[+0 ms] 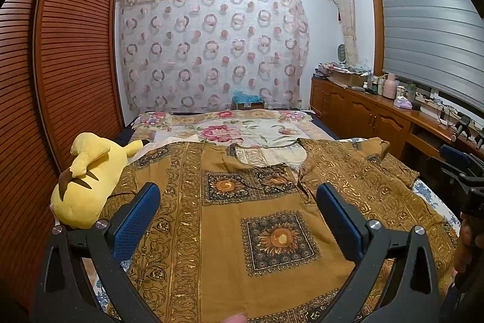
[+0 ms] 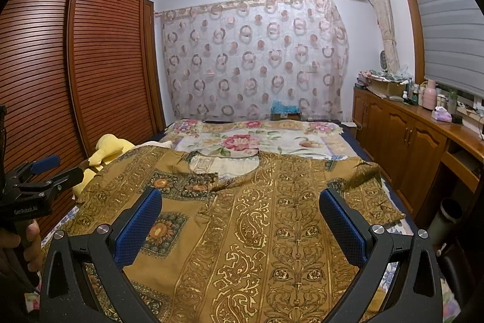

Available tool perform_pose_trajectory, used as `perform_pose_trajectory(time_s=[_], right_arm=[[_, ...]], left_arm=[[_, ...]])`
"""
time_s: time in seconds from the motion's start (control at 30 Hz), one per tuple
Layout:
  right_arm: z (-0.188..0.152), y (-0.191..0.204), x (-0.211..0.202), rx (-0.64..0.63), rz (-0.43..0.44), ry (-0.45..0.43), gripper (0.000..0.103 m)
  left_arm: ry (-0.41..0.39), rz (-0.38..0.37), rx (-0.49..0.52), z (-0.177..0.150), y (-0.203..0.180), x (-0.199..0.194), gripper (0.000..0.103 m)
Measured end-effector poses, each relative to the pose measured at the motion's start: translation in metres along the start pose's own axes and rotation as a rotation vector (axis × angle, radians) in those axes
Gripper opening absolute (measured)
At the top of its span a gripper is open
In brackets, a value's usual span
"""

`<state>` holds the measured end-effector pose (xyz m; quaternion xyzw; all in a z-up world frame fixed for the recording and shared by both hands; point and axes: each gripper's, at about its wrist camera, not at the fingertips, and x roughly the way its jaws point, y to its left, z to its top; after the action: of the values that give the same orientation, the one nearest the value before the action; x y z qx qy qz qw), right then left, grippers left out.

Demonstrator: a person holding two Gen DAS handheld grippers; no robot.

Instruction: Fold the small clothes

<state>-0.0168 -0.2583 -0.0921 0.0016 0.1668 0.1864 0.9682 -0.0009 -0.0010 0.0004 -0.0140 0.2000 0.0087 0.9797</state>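
Observation:
A mustard-brown patterned top (image 1: pixel 272 232) with sunflower squares and gold scrollwork lies spread flat on the bed, neckline toward the far end. It also shows in the right wrist view (image 2: pixel 257 232). My left gripper (image 1: pixel 239 202) is open and empty, hovering over the garment's left half. My right gripper (image 2: pixel 240 205) is open and empty over the garment's right half. The right gripper appears at the right edge of the left wrist view (image 1: pixel 459 171), and the left gripper at the left edge of the right wrist view (image 2: pixel 42 180); both are hand-held.
A yellow plush toy (image 1: pixel 87 183) lies on the bed's left edge beside the louvered wardrobe (image 1: pixel 60 65). A floral blanket (image 1: pixel 236 129) covers the far bed. A wooden cabinet (image 2: pixel 408 138) with bottles and clutter runs along the right wall.

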Motion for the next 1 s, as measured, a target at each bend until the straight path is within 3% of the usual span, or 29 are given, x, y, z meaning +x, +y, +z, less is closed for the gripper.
perform_pose_trajectory(time_s=[1.0], right_arm=[[0.0006, -0.0006, 0.0001, -0.003, 0.003, 0.003, 0.103]], left_arm=[[-0.003, 0.003, 0.006, -0.0005, -0.0018, 0.0007, 0.103]])
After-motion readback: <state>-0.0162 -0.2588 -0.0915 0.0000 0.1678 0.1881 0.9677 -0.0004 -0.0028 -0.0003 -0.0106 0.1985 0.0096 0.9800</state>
